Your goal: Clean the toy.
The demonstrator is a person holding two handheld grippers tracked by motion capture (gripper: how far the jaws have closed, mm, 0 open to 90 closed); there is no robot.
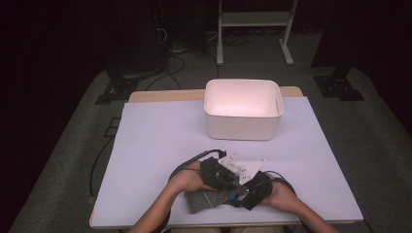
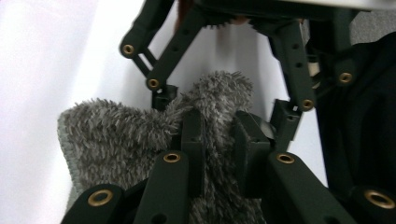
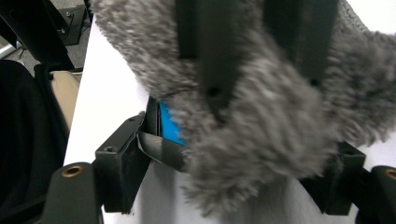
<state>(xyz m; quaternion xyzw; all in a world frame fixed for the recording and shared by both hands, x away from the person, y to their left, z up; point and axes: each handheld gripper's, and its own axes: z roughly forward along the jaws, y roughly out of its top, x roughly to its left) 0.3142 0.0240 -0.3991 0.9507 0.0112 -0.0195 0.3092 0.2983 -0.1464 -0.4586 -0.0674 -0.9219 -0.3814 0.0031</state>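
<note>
One grey cloth [image 1: 206,200], thick and shaggy with a long fuzzy pile, lies crumpled on the near edge of the pale lilac table cover [image 1: 155,141], well in front of the single white tub [image 1: 243,109] that stands at the far middle of the table. The tub is smooth plastic, rectangular with rounded corners and straight walls. Two grippers meet over the cloth, both made of matte black bars joined with brass-coloured rivets. The left gripper [image 2: 219,140] has its jaws drawn close together and pinches a raised fold of the cloth between its flat black pads, the pile bulging out on either side. The right gripper [image 3: 233,154] stands with its jaws wide around a fat bunch of the same cloth, which fills the gap between them; a strip of blue tape [image 3: 170,123] shows on its left-hand pad, beside the fur. In the high view the two hands [image 1: 187,179] sit side by side, on the person's side of the tub, each gripper trailing one black cable and topped with one pale three-cornered plate.
</note>
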